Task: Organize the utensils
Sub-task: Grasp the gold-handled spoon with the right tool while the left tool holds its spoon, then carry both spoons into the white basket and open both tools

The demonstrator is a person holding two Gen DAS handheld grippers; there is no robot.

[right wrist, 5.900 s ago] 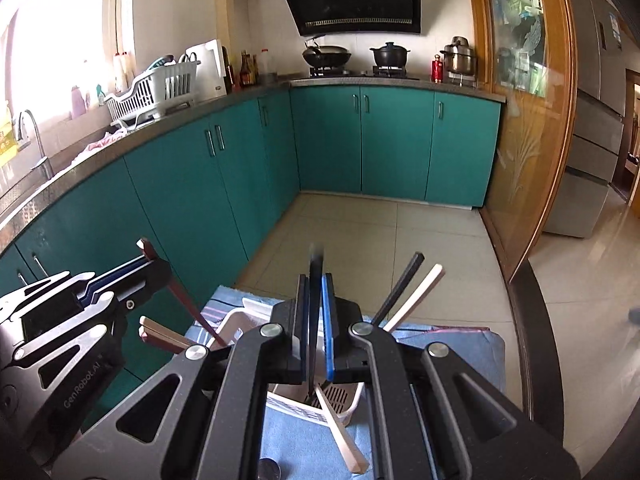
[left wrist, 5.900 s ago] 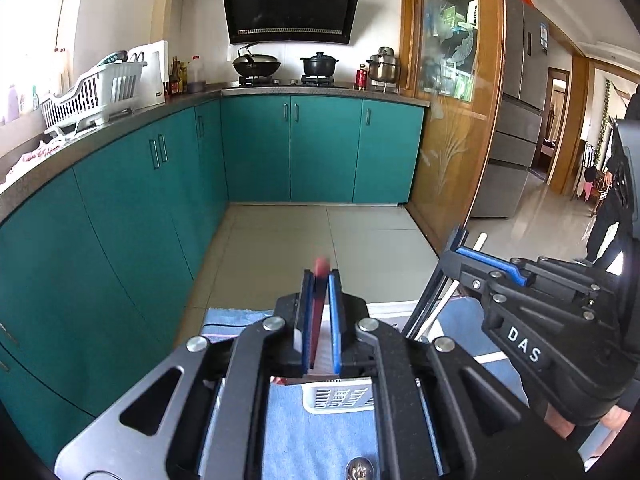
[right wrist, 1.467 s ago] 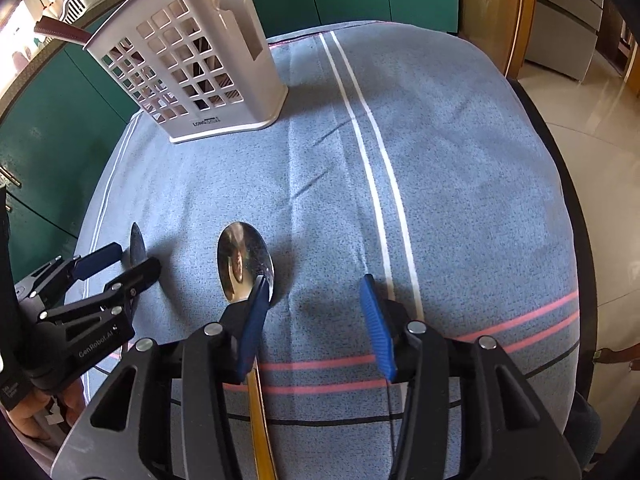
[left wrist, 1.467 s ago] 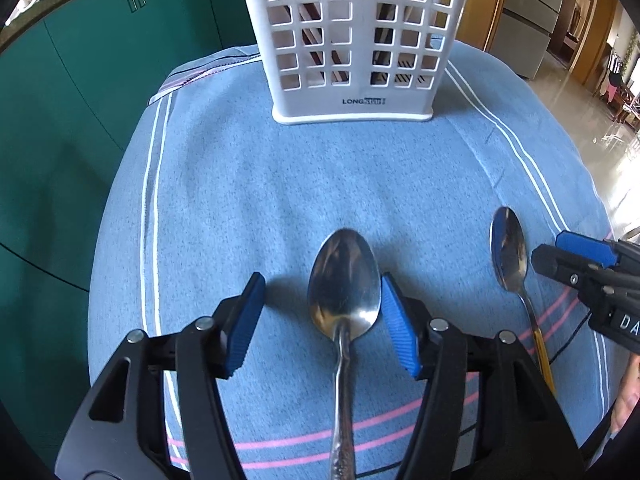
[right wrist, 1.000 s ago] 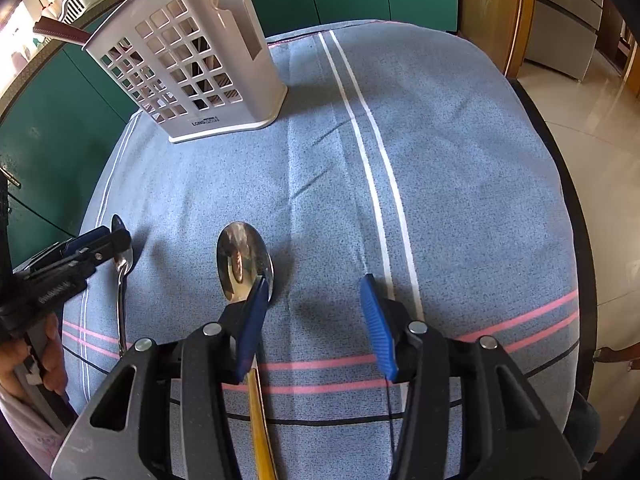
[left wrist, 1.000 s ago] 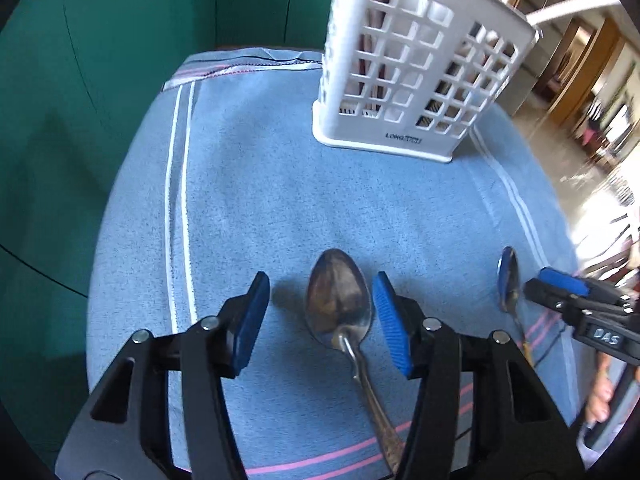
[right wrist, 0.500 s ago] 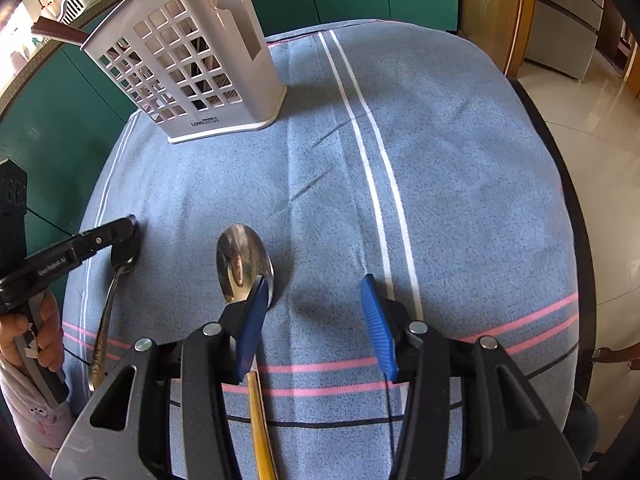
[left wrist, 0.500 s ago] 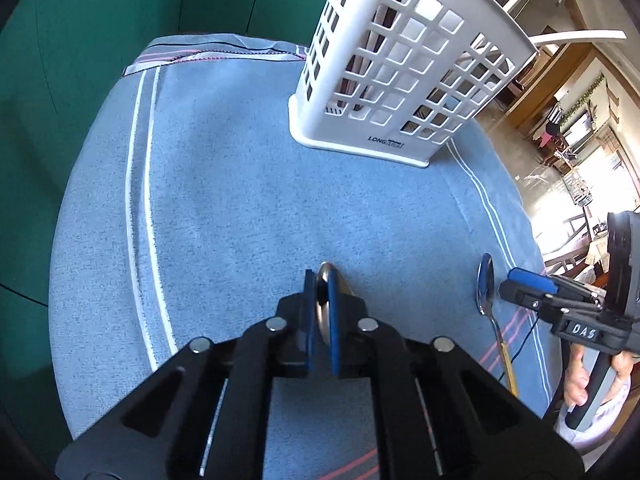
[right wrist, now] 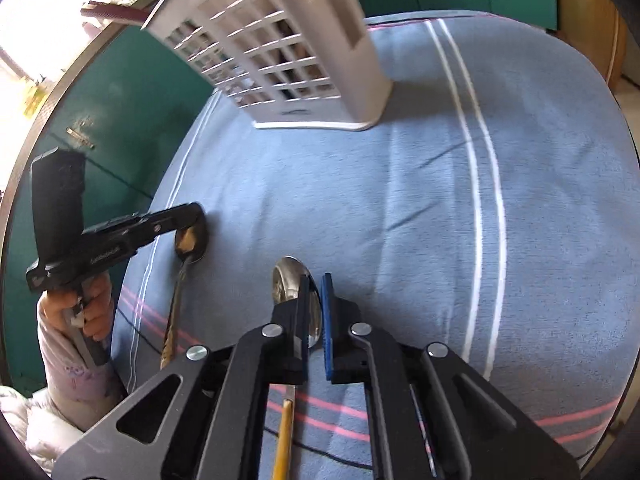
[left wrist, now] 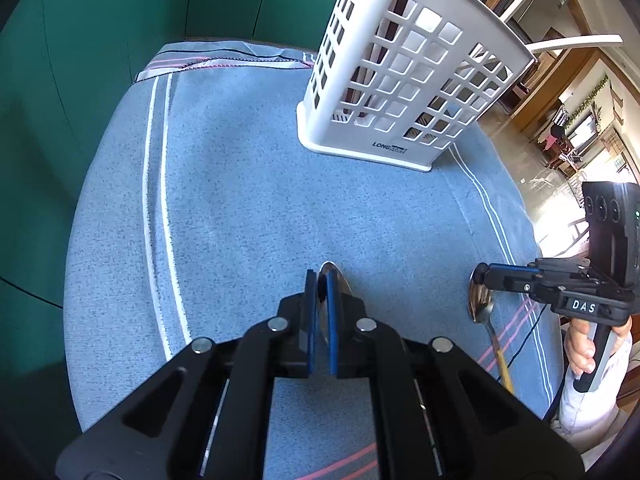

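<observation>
**A:** Blue cloth (left wrist: 240,200) over a round table, green cabinets behind. Left claw (left wrist: 320,280): clamped shut on bowl of silver spoon (left wrist: 343,282), low over cloth, 6 o'clock in own cam. Right claw (right wrist: 314,284): just been closing, bowl of gold-handled spoon (right wrist: 286,280) pinched btwn pads. White caddy (left wrist: 400,92) at 1 o'clock from left claw, well apart. Can't tell if either spoon is off the cloth yet.

**B:** Risky imo. Gripping a curved shiny bowl edge-on = easy slip or swivel, esp w/ long handles hanging free. Could also snag cloth on the lift and drag a wrinkle. Might clip caddy rim w/ a swinging handle and tip it.

**A:** Room to move?

**B:** Plenty of bare cloth btwn claws and caddy, nothing in the way. Table edge close at 9 o'clock of left claw though, so any dropped spoon prob ends up on the floor. Claws near each other, side by side. Prob worth staggering to avoid a bump at caddy mouth, already w/ stuff poking out.
</observation>
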